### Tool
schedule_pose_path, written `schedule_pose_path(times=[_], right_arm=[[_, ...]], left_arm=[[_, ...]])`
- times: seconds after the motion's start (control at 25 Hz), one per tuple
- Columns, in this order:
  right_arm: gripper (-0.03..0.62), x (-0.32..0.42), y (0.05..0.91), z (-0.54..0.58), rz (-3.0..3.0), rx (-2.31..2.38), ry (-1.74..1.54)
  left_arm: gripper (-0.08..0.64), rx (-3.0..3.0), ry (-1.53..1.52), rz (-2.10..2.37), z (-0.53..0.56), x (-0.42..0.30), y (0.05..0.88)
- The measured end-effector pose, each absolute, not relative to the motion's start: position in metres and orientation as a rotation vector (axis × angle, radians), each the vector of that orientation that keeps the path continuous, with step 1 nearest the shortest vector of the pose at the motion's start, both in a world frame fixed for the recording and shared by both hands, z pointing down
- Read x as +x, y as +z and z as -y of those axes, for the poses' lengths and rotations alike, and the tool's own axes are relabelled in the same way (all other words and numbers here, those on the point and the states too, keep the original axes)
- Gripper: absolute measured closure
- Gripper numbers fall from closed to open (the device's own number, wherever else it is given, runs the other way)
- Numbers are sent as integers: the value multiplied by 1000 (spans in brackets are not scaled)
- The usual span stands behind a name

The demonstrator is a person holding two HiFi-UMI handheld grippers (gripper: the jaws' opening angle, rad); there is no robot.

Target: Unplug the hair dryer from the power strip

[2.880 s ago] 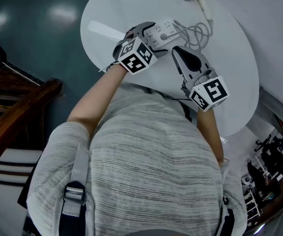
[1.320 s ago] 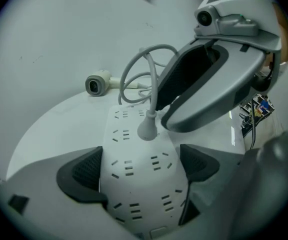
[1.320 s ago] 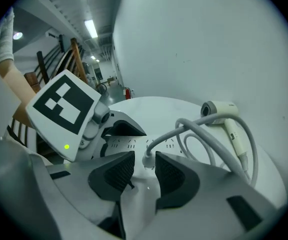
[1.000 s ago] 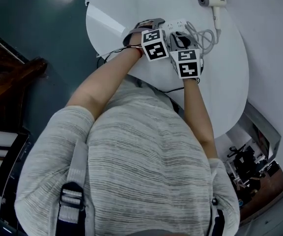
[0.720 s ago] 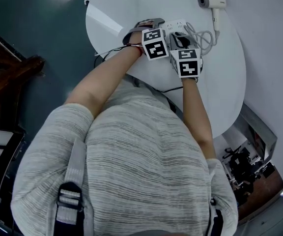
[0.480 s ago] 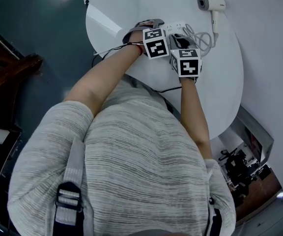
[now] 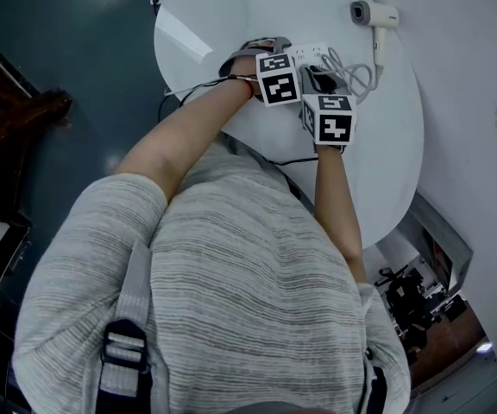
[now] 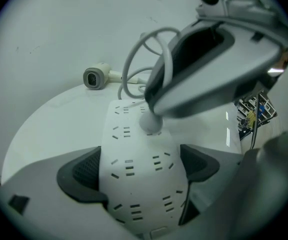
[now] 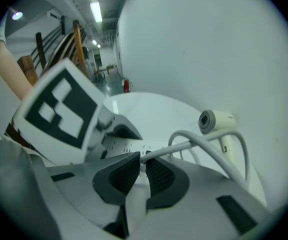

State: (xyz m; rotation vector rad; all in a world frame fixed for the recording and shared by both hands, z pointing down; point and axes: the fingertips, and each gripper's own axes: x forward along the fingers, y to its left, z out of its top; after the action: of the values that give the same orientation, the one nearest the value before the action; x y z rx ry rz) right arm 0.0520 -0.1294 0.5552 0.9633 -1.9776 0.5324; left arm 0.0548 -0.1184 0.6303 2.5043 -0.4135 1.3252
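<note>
Nearest the head camera is the person's grey striped shirt [image 7: 231, 300], with both forearms reaching out over the round white table [image 7: 223, 7] to the power strip [image 8: 126, 134], which lies on the table's near half. The left gripper [image 8: 139, 168] is clamped across the near end of the power strip, one dark pad against each long side, so the strip's long axis runs straight away from that gripper toward the far edge. Just beyond those pads, about midway along the strip's face, the grey plug [image 8: 151, 124] sits in a socket. The right gripper [image 9: 143, 173] comes down on it from above and from the strip's right side. Its jaws have just been closing, and the top of the plug, where the cable leaves it, stands in the narrow gap between the pads, which appear to press on it. The right hand is therefore the one on the task's thing, and the left only pins the strip down. Since the plug stands out of the strip's face, the pull should probably go straight up off that face, not along the strip. From the plug the grey cable [image 9: 206, 144] loops over the strip's far end, and beyond the strip, well apart from it, the white hair dryer [image 7: 374, 15] lies on its side near the table's far edge.
</note>
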Motion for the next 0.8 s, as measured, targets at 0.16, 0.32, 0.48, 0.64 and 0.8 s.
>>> schedule_pose_path(times=[0.16, 0.32, 0.48, 0.64, 0.8], right_arm=[[541, 45, 489, 154, 2107, 1018, 469], [540, 57, 452, 159, 2179, 1086, 518], [540, 65, 431, 154, 2238, 1163, 569], [540, 79, 417, 145, 2285, 1241, 620], [540, 96, 414, 126, 2289, 1317, 678]], left_arm=[[87, 2501, 1328, 417, 121, 53, 631], [87, 2497, 1331, 416, 120, 55, 631], [87, 2499, 1331, 414, 119, 55, 632], [87, 2497, 1334, 411, 120, 55, 632], [84, 2502, 1334, 402, 119, 55, 632]])
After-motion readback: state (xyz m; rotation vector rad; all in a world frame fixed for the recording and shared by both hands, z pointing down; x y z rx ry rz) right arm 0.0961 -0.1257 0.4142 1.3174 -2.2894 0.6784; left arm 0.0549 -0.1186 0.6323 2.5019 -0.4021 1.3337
